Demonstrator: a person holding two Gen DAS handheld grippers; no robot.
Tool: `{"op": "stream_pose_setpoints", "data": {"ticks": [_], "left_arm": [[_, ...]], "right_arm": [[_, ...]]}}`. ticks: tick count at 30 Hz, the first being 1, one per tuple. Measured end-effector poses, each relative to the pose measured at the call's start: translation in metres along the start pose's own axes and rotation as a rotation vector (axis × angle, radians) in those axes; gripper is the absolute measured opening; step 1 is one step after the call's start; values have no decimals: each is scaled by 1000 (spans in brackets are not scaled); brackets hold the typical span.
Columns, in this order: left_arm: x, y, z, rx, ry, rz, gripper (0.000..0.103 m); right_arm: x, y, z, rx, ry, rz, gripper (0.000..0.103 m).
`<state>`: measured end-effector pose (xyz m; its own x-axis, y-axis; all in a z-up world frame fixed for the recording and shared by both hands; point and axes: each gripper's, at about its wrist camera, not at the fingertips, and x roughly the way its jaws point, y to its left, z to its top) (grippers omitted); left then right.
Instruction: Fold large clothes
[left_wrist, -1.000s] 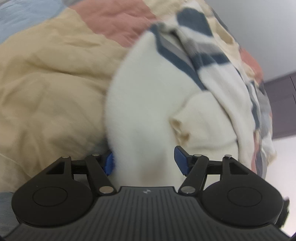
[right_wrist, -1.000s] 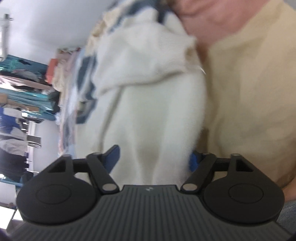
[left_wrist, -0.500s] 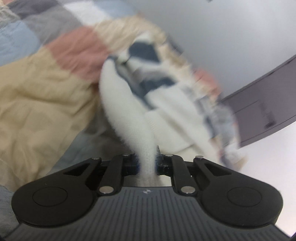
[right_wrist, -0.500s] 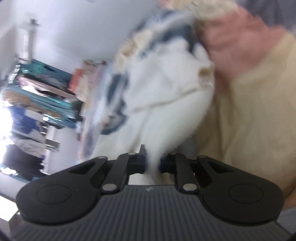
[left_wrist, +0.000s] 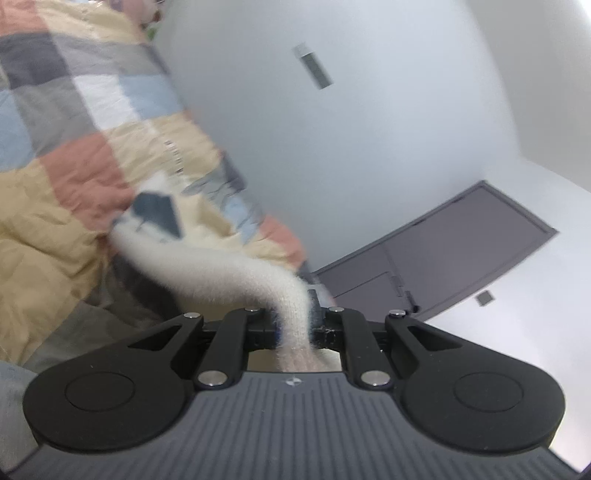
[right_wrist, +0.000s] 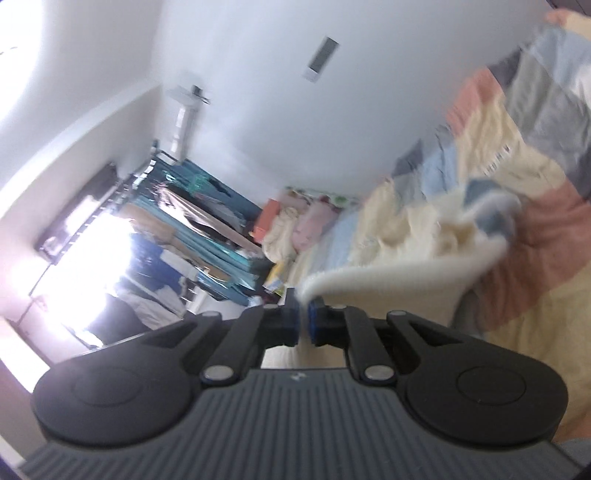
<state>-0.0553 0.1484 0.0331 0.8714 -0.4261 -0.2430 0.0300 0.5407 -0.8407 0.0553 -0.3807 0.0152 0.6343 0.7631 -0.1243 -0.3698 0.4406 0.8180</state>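
Both tools grip the same white fleece garment: the left tool (left_wrist: 295, 325) is clamped on a twisted band of the white sweater (left_wrist: 236, 269), and the right tool (right_wrist: 303, 321), whose jaws have just been closing, pinches a thin edge of that sweater (right_wrist: 406, 273) with the cloth between its pads. In the left wrist view the sweater runs from the tool up toward the middle left of the frame, where its blue-striped part lies on the patchwork quilt (left_wrist: 55, 221). In the right wrist view it runs the opposite way, up toward the right of the frame, onto the same quilt (right_wrist: 535, 295) covering the bed. So the sweater's bulk appears to hang between the two tools, its long axis spanning from one grip to the other, neither hand clearly nearer. Spreading the tools apart would likely stretch it flat for folding.
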Motion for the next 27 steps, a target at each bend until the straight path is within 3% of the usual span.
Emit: {"op": "stream_pose_setpoints", "data": {"ticks": [6, 10, 13, 19, 22, 27], "left_arm": [[-30, -6, -21, 33, -7, -41, 13], [-22, 1, -22, 34, -38, -18, 13], [9, 11, -2, -9, -64, -18, 13], [108, 37, 60, -65, -144, 26, 14], [159, 53, 83, -33, -181, 86, 14], [239, 109, 108, -71, -155, 161, 14]], "right_arm": [[-21, 8, -9, -5, -23, 22, 9], [-16, -7, -9, 33, -34, 6, 9], [0, -17, -1, 71, -62, -26, 9], [83, -48, 47, 115, -136, -120, 9], [128, -72, 66, 126, -183, -177, 9], [191, -118, 79, 152, -172, -283, 9]]}}
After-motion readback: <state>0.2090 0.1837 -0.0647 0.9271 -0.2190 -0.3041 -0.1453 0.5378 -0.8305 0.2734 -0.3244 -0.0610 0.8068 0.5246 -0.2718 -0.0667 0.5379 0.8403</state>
